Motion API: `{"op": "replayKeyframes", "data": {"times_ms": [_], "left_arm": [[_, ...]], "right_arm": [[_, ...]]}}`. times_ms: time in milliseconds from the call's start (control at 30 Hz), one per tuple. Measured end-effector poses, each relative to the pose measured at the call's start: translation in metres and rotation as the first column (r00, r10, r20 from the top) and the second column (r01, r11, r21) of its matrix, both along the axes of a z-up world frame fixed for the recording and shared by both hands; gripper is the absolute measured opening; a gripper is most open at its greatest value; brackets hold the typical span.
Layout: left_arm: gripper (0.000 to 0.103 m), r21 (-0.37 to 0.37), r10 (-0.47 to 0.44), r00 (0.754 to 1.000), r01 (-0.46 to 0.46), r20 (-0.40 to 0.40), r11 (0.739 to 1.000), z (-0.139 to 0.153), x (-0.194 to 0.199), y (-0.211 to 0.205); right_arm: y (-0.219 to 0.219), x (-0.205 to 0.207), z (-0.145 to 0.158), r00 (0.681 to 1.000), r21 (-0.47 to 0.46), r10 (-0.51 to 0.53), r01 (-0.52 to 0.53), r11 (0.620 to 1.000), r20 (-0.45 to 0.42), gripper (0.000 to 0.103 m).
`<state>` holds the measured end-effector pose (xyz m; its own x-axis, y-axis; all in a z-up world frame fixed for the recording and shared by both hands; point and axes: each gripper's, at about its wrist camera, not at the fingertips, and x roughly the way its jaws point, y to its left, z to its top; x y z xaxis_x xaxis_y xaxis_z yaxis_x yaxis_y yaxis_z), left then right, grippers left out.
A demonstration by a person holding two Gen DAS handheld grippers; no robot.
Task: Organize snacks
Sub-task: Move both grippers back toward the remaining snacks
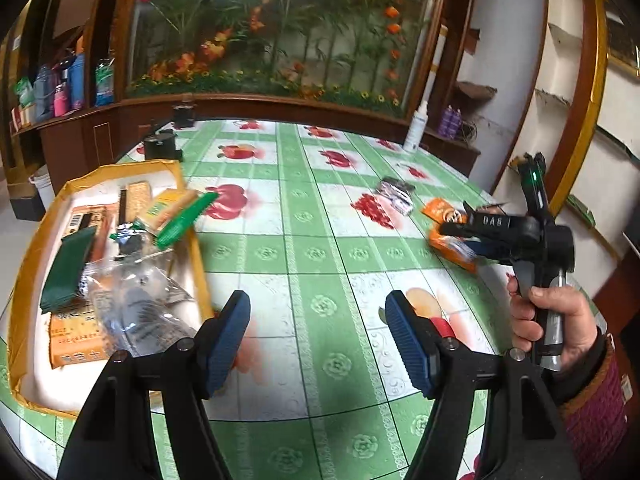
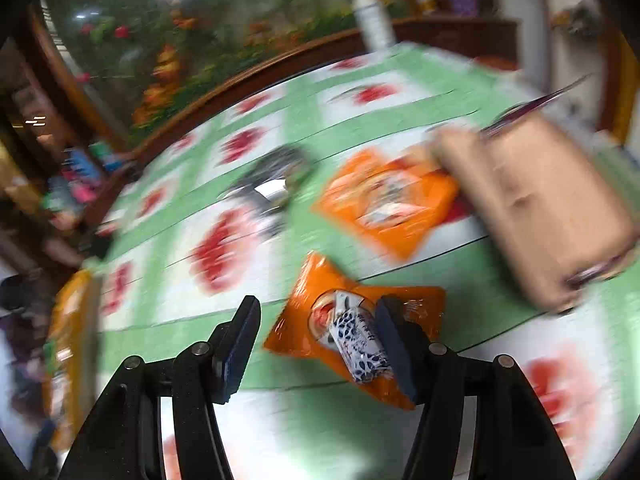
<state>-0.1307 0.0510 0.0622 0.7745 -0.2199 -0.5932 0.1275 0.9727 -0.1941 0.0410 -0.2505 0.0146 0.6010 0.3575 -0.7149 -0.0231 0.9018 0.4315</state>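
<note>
A yellow-rimmed tray (image 1: 132, 168) at the left holds several snack packets, with a green one (image 1: 180, 216) hanging over its rim. My left gripper (image 1: 318, 304) is open above the green checked tablecloth (image 1: 320, 248), nothing between its blue pads. At the right, a hand holds my right gripper (image 1: 460, 224) over two orange packets (image 1: 440, 208). In the blurred right wrist view my right gripper (image 2: 318, 308) is open; the near orange packet (image 2: 344, 308) lies between the fingers, against the right one, clear of the left pad. Beyond lie a second orange packet (image 2: 388, 200), a tan packet (image 2: 536, 208) and a dark packet (image 2: 276, 180).
A white spray bottle (image 1: 416, 128) stands at the table's far right edge. Two black objects (image 1: 160, 146) sit at the far left behind the tray. A wooden cabinet with a flower picture (image 1: 280, 40) runs behind the table. A sleeve (image 1: 592, 400) is at the near right.
</note>
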Motion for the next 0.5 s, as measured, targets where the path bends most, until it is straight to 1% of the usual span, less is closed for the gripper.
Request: {"op": "replayKeyframes", "data": {"times_ms": [33,67,100,133,200,233,267,333,367,400,467,500], "left_arm": [[0.069,0.000,-0.002,1.000,0.002,-0.004,1.000,-0.001,0.000,-0.002],[0.069,-0.001,-0.003,1.000,0.003,-0.008,1.000,-0.001,0.001,-0.003],[0.069,-0.004,-0.006,1.000,0.006,-0.013,1.000,-0.002,0.001,-0.004],[0.069,-0.007,-0.008,1.000,0.008,-0.019,1.000,-0.003,0.002,-0.004],[0.069,-0.008,-0.009,1.000,0.009,-0.027,1.000,-0.005,0.002,-0.003],[0.069,-0.007,-0.010,0.999,0.009,-0.031,1.000,-0.006,0.002,-0.003],[0.069,-0.008,-0.010,0.999,0.010,-0.035,1.000,-0.008,0.003,-0.002],[0.069,-0.015,-0.013,0.999,0.012,-0.051,1.000,-0.010,0.006,-0.001],[0.069,-0.024,-0.016,0.998,0.015,-0.058,1.000,-0.012,0.007,-0.001],[0.069,-0.031,-0.018,0.998,0.016,-0.063,0.999,-0.013,0.007,-0.001],[0.069,-0.034,-0.016,0.998,0.014,-0.065,0.999,-0.014,0.009,0.001],[0.069,-0.031,-0.009,0.998,0.007,-0.062,0.999,-0.015,0.008,0.002]], "right_arm": [[0.006,0.000,-0.002,0.998,0.075,0.061,-0.060,0.995,-0.010,0.065],[0.011,0.001,-0.008,0.988,0.224,0.154,-0.145,0.964,-0.022,0.065],[0.012,0.002,-0.012,0.979,0.346,0.202,-0.182,0.920,-0.020,0.065],[0.009,0.001,-0.012,0.981,0.391,0.193,-0.173,0.904,-0.012,0.065],[0.001,-0.003,-0.002,0.992,0.297,0.123,-0.127,0.946,0.030,0.065],[-0.005,-0.005,0.004,0.996,0.224,0.077,-0.086,0.971,0.046,0.065],[-0.011,-0.005,0.005,0.998,0.196,0.049,-0.058,0.979,0.049,0.065],[-0.022,-0.003,-0.001,0.999,0.223,0.031,-0.038,0.974,0.032,0.065],[-0.022,-0.003,-0.004,0.999,0.227,0.030,-0.032,0.973,0.015,0.065],[-0.019,-0.003,-0.005,0.999,0.212,0.033,-0.035,0.977,0.015,0.065],[-0.005,-0.006,0.001,0.996,0.165,0.069,-0.076,0.983,0.050,0.065],[0.007,-0.010,0.010,0.990,0.128,0.108,-0.119,0.985,0.095,0.065]]}}
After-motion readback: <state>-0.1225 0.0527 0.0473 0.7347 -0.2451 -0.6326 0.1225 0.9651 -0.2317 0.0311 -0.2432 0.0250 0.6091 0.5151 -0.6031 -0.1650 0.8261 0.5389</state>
